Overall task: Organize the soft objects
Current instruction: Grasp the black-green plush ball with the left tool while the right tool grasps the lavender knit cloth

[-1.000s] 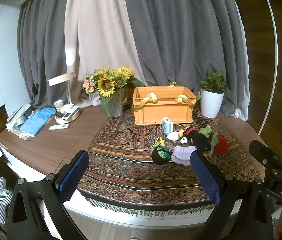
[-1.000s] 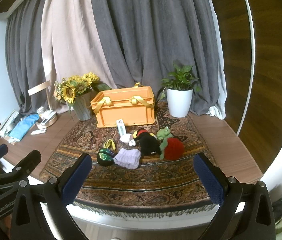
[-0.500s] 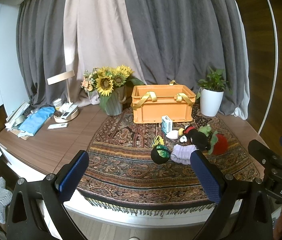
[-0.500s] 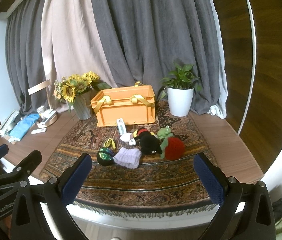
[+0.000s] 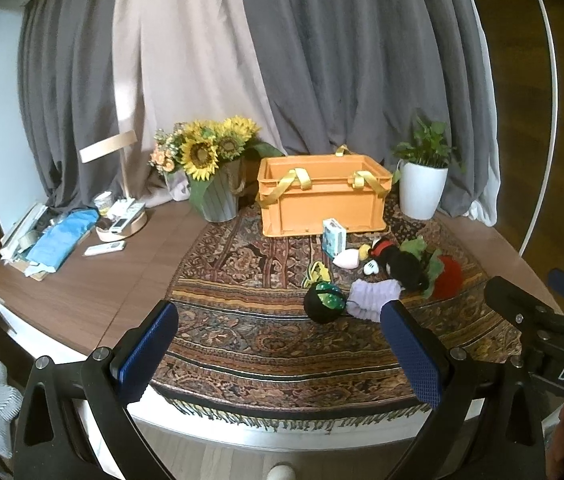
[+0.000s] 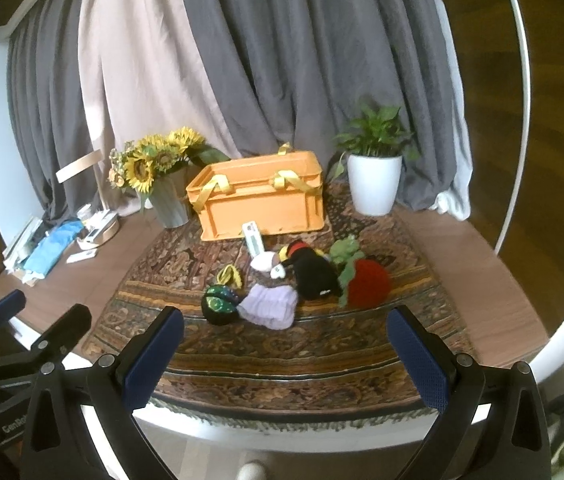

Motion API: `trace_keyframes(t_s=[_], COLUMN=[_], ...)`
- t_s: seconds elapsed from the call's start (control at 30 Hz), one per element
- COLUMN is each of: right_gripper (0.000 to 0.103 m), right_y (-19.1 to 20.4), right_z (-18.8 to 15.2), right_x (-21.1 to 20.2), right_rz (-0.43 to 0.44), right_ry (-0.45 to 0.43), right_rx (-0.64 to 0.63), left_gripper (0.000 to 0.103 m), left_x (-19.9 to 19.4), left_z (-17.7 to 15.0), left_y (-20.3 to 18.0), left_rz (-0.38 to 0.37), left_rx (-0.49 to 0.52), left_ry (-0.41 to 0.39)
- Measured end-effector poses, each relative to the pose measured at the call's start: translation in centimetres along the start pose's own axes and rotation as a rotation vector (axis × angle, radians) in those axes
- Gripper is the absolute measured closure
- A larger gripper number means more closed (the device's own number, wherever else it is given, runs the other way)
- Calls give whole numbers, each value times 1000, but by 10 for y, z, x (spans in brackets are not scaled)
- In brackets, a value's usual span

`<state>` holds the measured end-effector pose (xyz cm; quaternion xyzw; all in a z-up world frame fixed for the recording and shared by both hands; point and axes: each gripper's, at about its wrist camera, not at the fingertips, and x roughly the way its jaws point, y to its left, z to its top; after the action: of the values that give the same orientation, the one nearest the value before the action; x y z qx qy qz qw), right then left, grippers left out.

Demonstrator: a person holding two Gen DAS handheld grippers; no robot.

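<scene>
Beyond both spread, empty grippers, left and right, lies the soft-toy pile (nearer the right's fingers).

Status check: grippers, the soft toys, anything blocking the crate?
Left gripper and right gripper open, empty, short of the table. Soft toys piled on the rug, before the orange crate. Small carton stands at the crate's front.
</scene>
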<state>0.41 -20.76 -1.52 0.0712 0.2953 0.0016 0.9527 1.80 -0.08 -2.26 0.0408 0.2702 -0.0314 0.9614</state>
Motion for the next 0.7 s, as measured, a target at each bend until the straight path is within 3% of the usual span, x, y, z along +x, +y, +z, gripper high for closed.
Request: trace_keyframes(t_s=[0.2,0.33,0.7], right_gripper=[2,6,25], right_y=[5,6,7], right_z=[2,3,-6], right_x=[40,72,149], right_rz=[1,-3,-23], right_ry=[60,107,240], right_rx=[51,106,262], left_gripper=[2,3,8], left_x=[44,79,173], left_z=[9,15,12], left_y=[10,14,8], left_rz=[-55,-140,-331], left_rx=[60,115,282], left_ry=[27,68,164])
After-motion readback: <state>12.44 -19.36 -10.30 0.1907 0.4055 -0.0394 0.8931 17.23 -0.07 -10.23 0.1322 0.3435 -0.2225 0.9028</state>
